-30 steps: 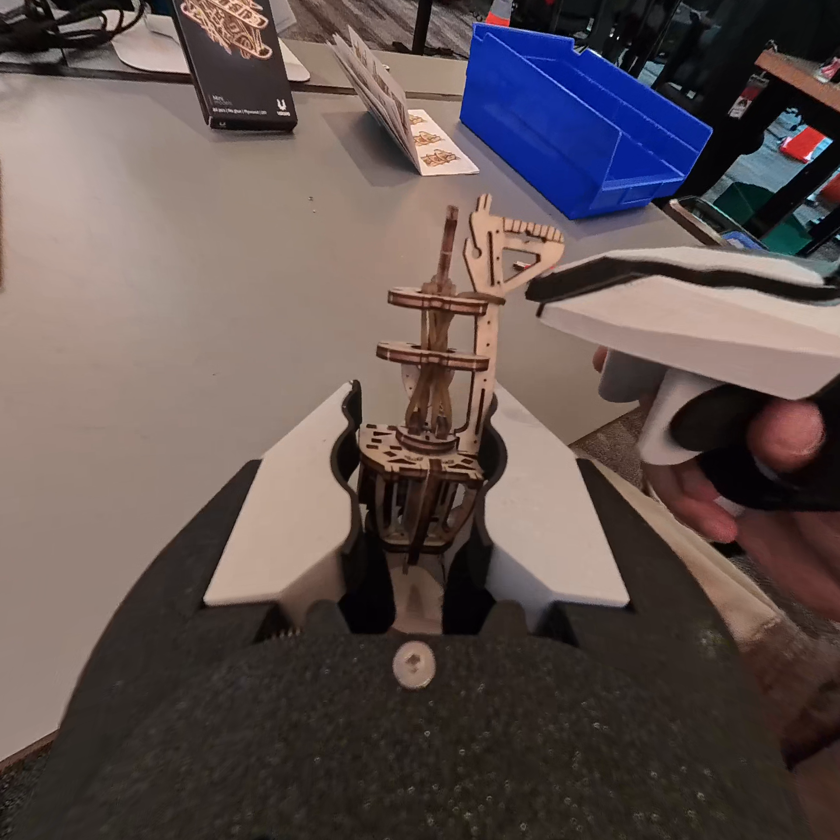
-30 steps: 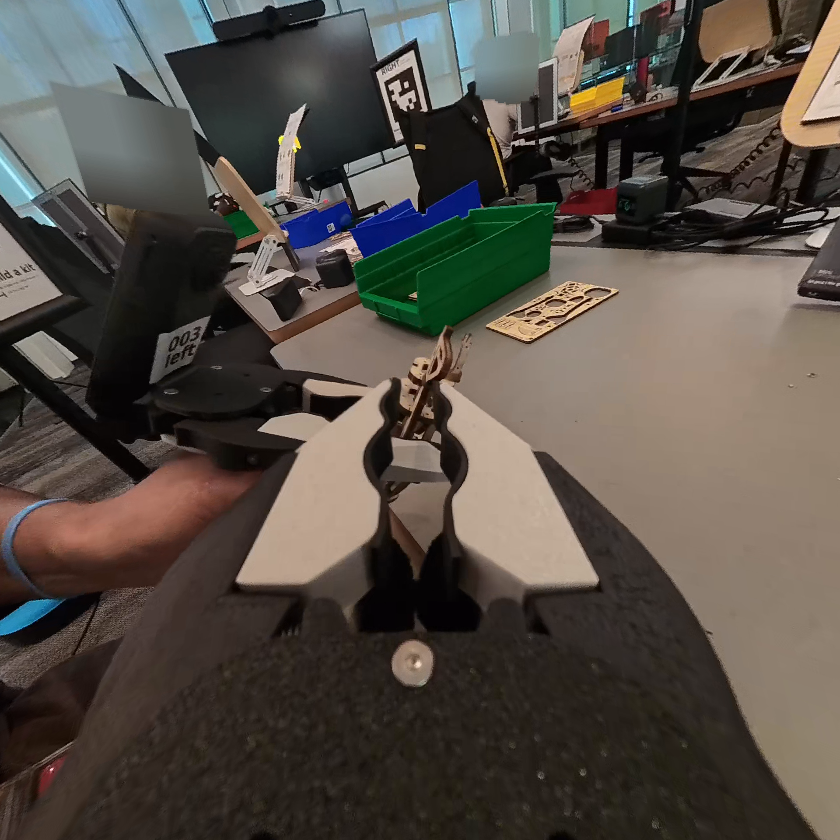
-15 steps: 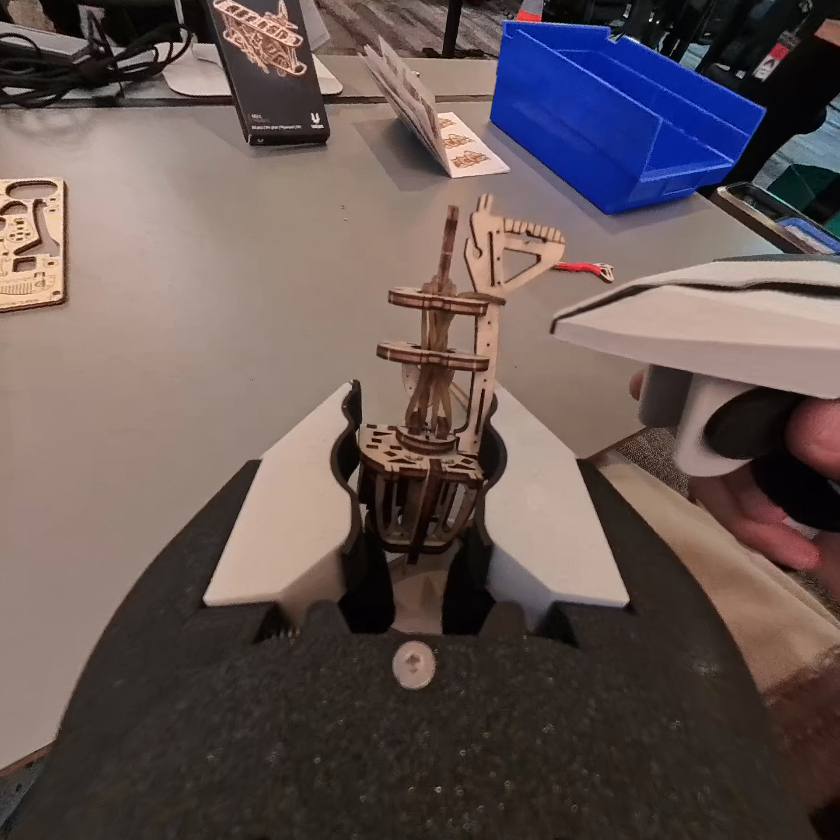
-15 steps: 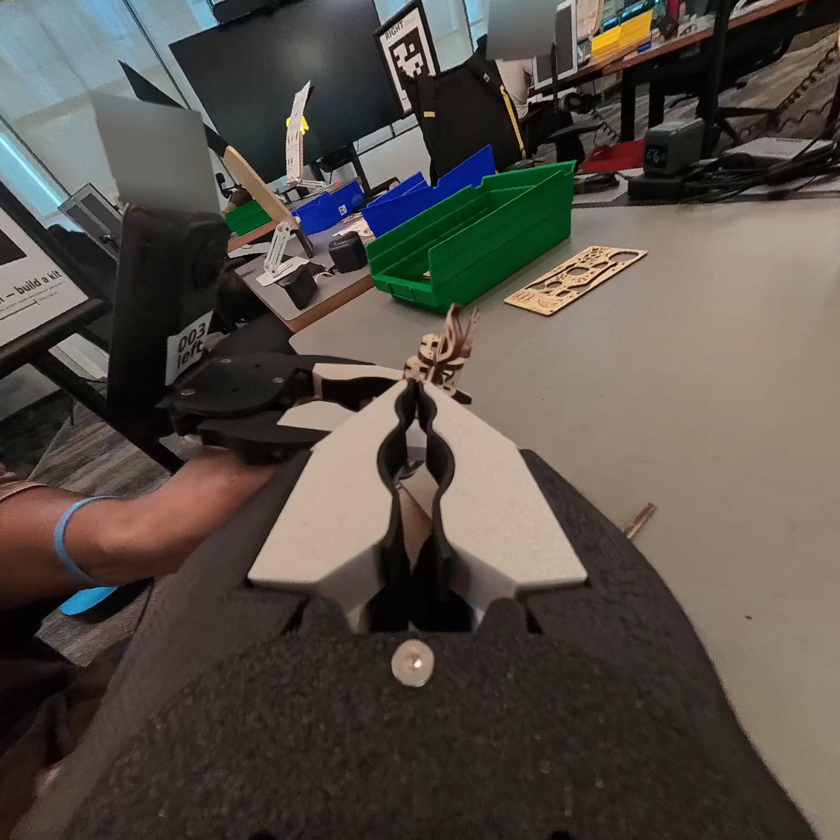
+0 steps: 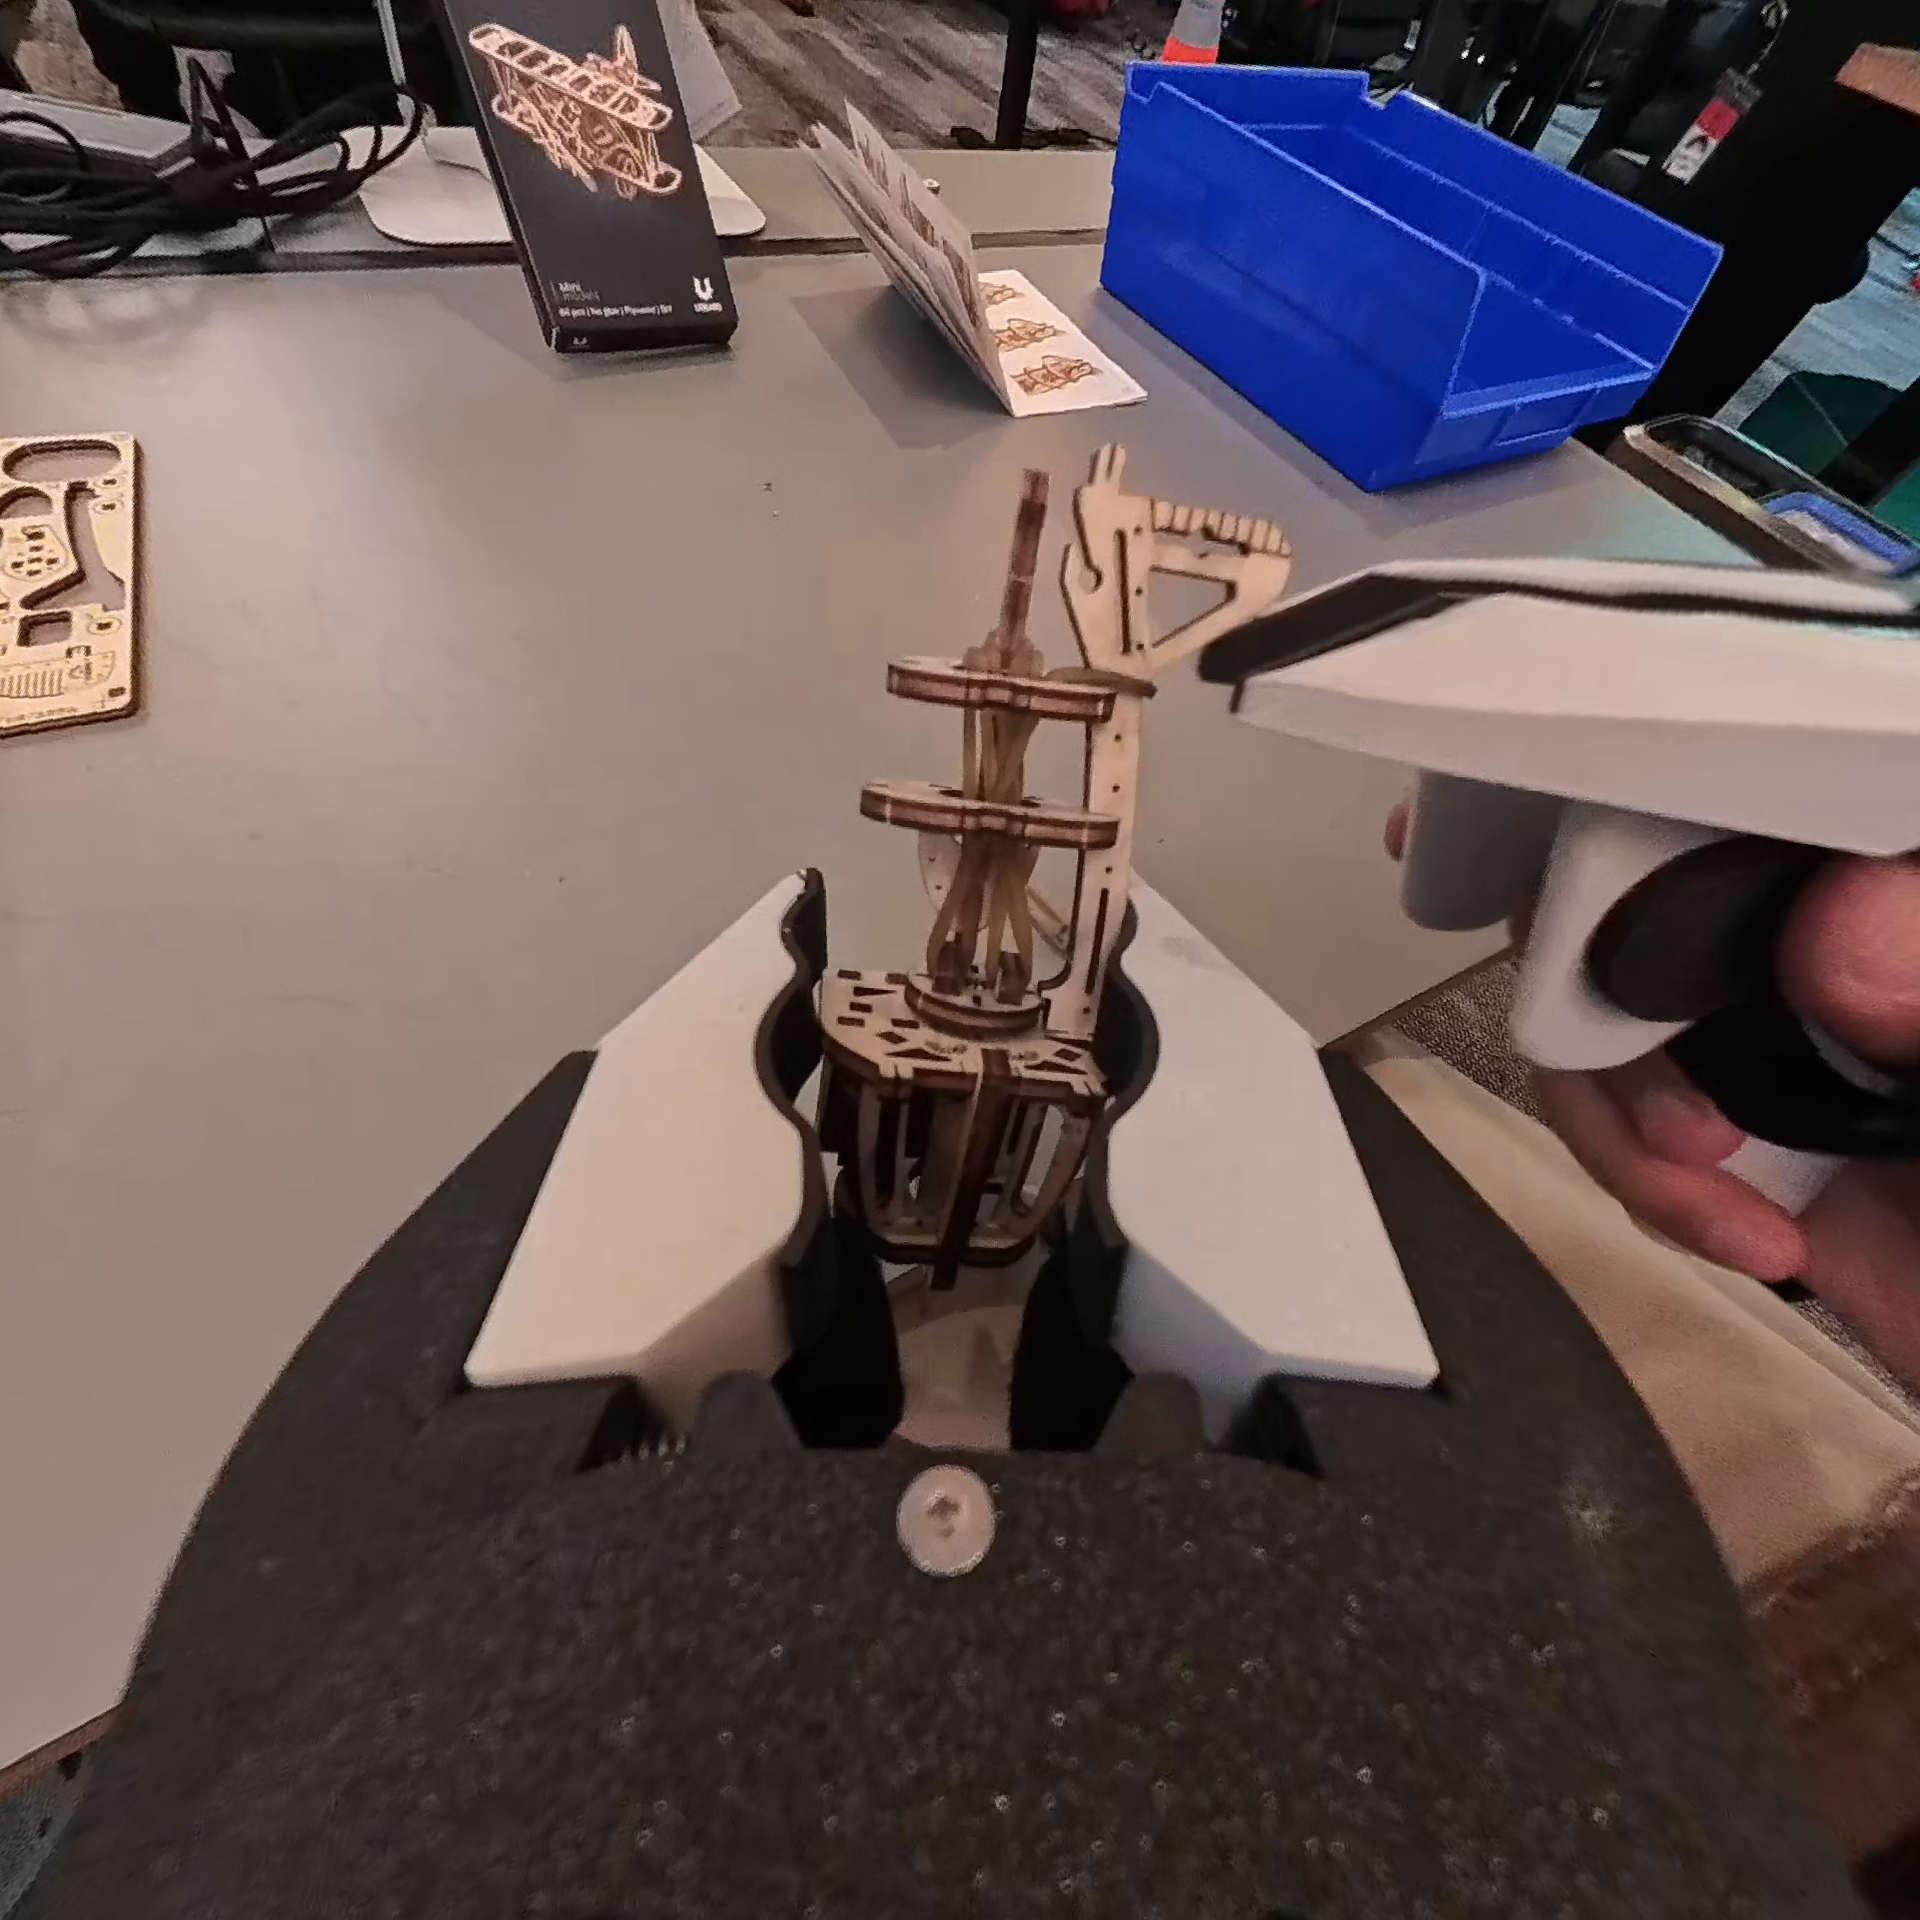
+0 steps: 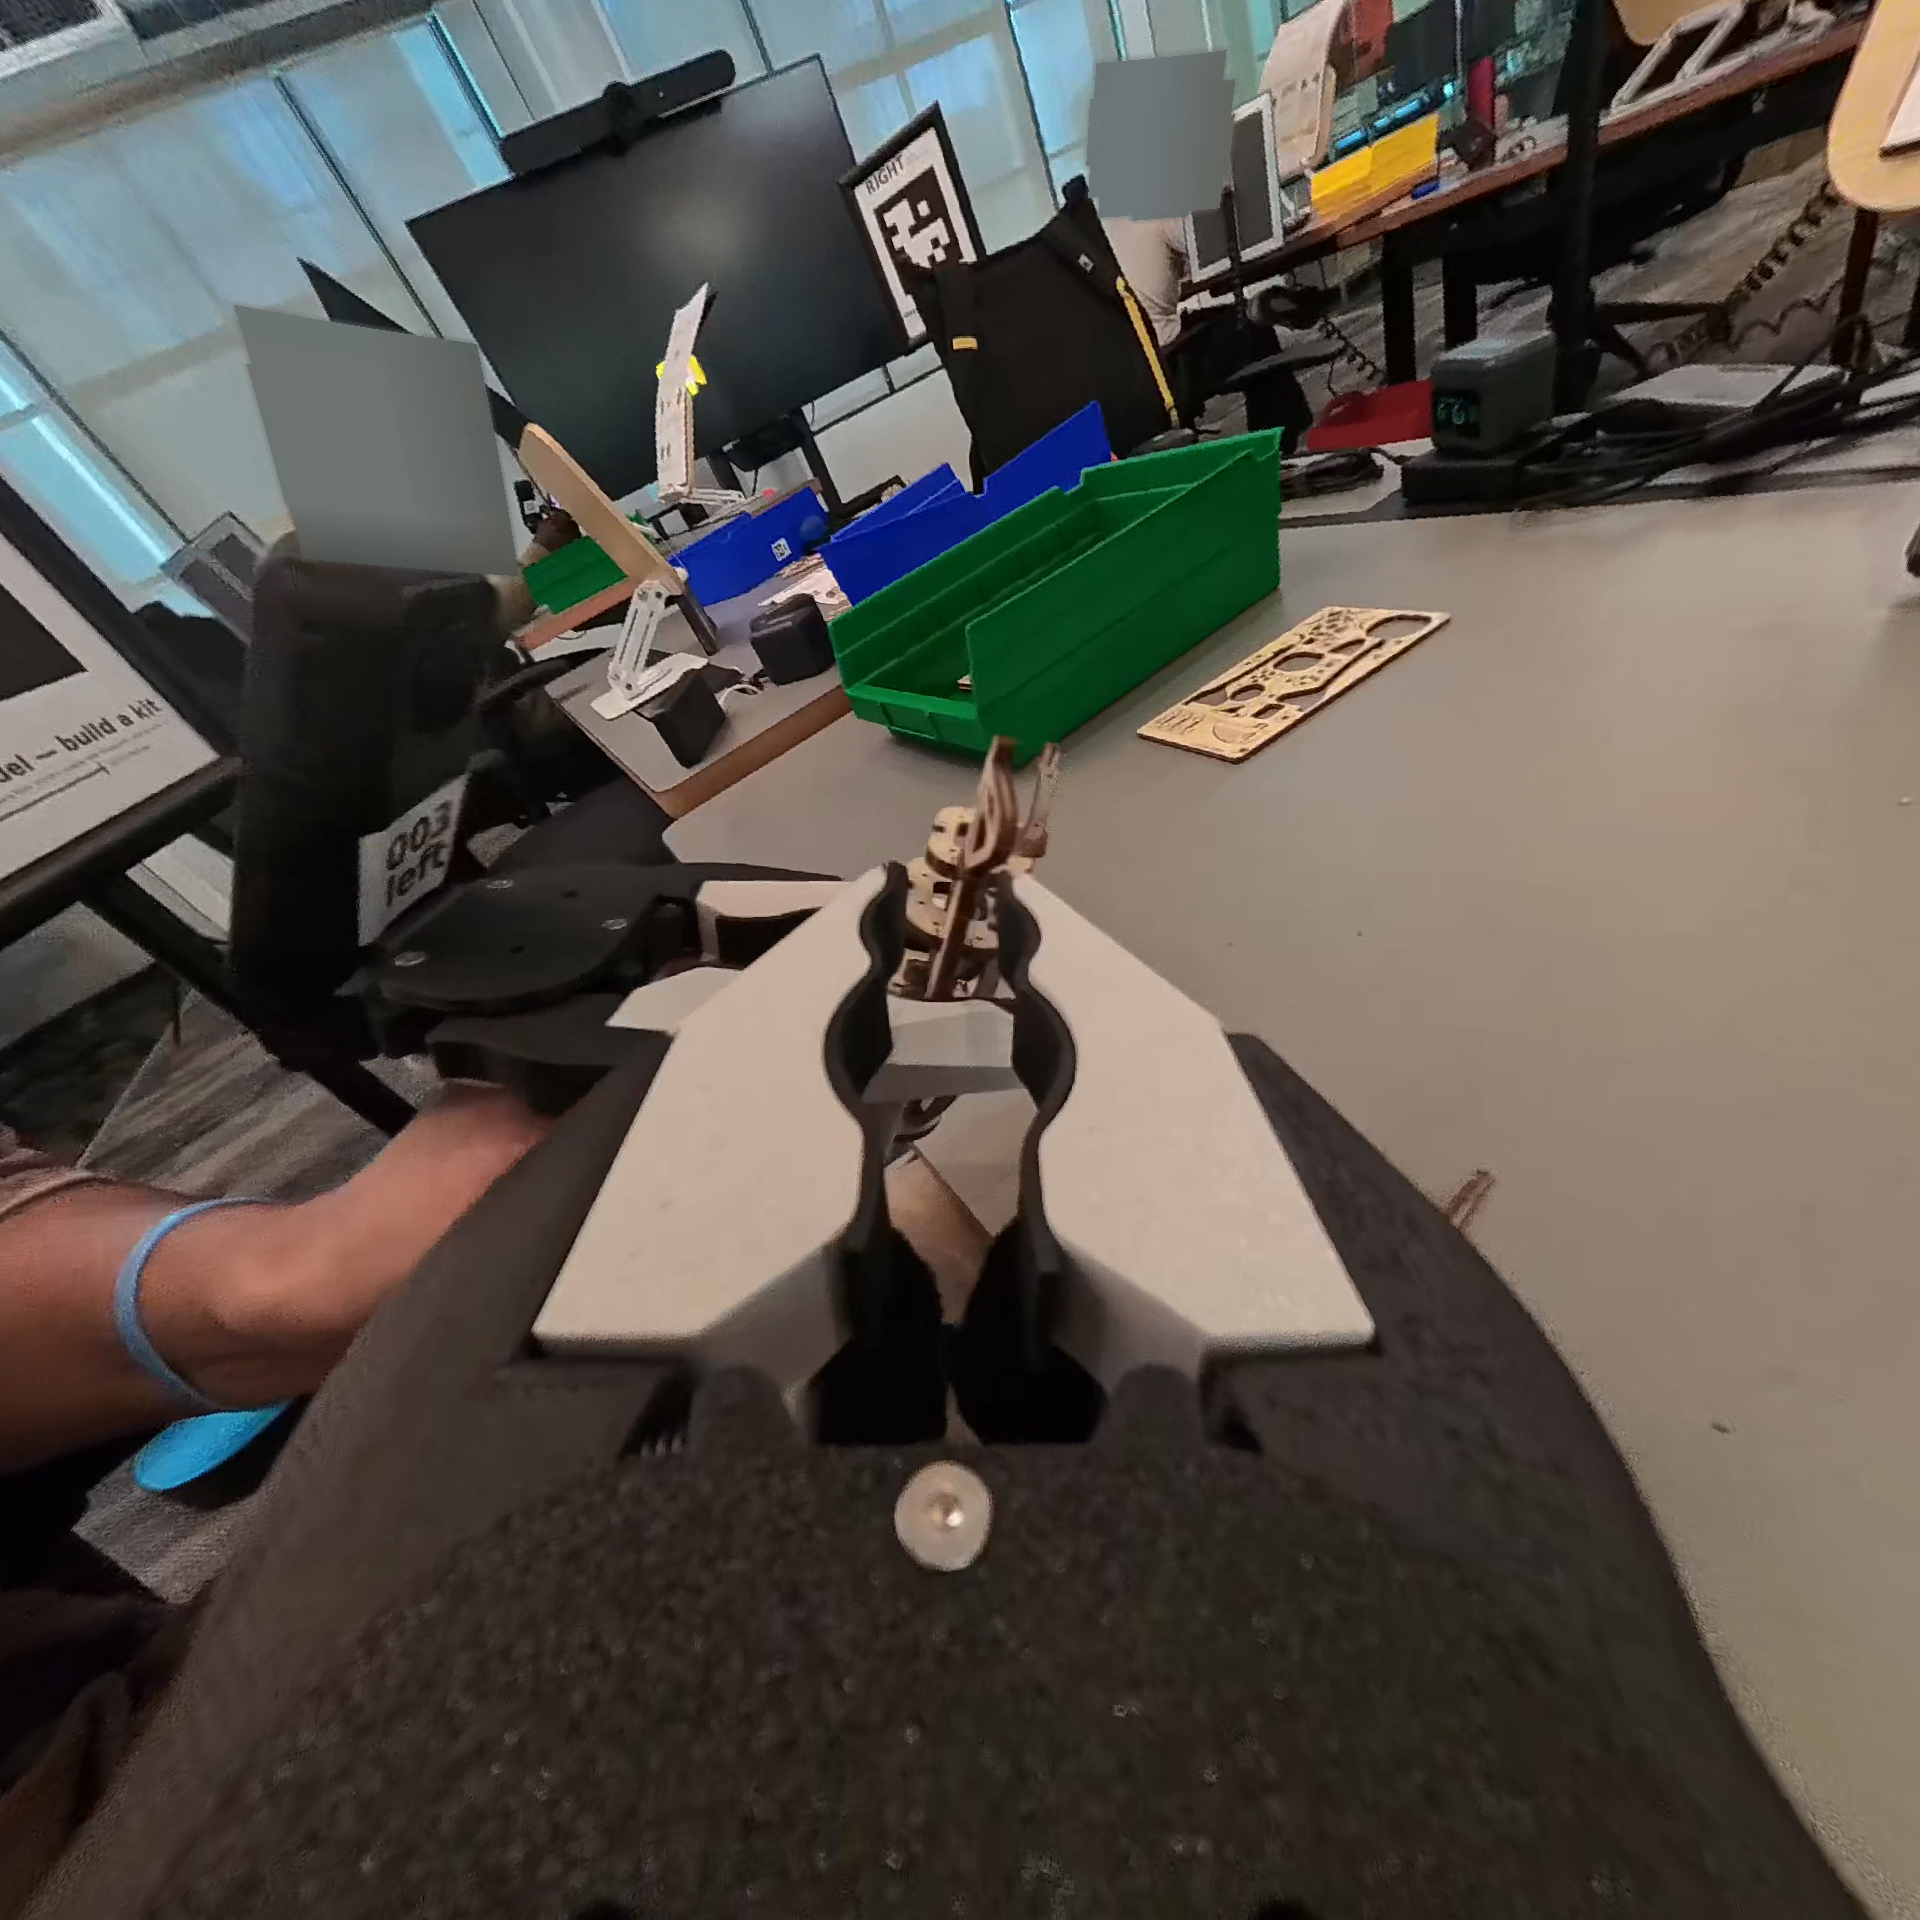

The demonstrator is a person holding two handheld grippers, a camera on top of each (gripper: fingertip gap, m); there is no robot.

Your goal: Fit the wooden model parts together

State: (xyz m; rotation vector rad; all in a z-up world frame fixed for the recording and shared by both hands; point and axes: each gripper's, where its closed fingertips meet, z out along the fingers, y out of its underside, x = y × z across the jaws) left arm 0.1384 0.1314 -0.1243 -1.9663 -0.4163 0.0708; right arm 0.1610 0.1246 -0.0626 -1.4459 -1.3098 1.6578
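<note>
My left gripper point(image 5: 966, 894) is shut on the base of a wooden model assembly point(image 5: 997, 831) and holds it upright above the grey table point(image 5: 468, 644). The model has two stacked discs, a centre post and a tall side strut with a toothed triangular piece point(image 5: 1174, 582) at the top. My right gripper point(image 5: 1221, 665) comes in from the right, with its tips just beside that triangular piece. In the right wrist view my right gripper point(image 6: 954, 894) stands a little open and the model point(image 6: 982, 831) shows right past its tips.
A blue bin point(image 5: 1382, 270), a folded leaflet point(image 5: 966, 301) and a black kit box point(image 5: 592, 177) stand at the back. A punched wooden sheet point(image 5: 62, 582) lies at the left and a green bin point(image 6: 1070, 592) beyond it. A small wood sliver point(image 6: 1470, 1190) lies near the table edge.
My right gripper's jaws, nearly shut half a second ago, have parted, and its tips have moved back close to the triangular piece. The left gripper keeps its hold on the model.
</note>
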